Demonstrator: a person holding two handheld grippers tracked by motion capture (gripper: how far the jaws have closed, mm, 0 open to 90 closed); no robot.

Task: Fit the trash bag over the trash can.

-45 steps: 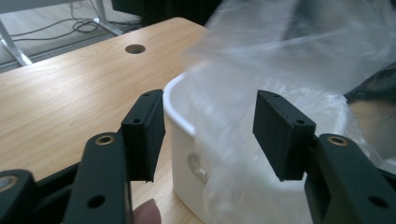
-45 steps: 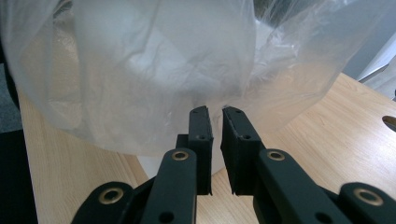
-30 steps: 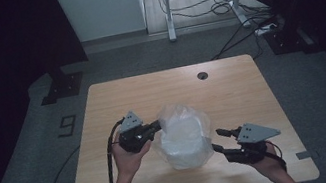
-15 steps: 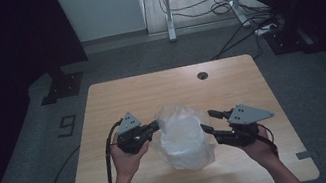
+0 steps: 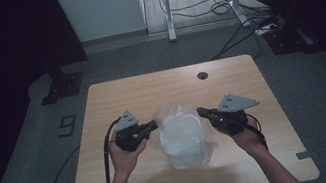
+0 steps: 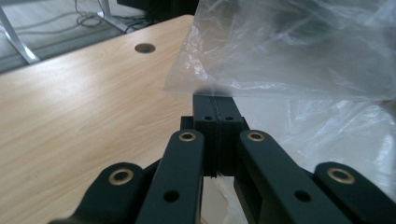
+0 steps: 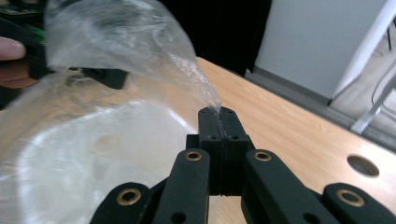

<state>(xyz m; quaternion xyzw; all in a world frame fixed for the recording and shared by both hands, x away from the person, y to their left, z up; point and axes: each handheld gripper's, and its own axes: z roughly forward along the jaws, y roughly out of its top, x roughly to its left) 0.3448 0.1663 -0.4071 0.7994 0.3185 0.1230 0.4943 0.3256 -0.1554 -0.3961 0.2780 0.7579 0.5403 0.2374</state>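
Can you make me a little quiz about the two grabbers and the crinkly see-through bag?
1. True or false: the left gripper is pinching the edge of the clear plastic bag.
2. What is the right gripper clamped on?
A. a cable
B. the bag's rim
C. a round hole in the table
3. Fill in: inside the bag lies a pale, round ____.

Key:
1. True; its jaws are closed on the film.
2. B
3. Plate or dish; it shows through the plastic, and which of the two is hard to tell.
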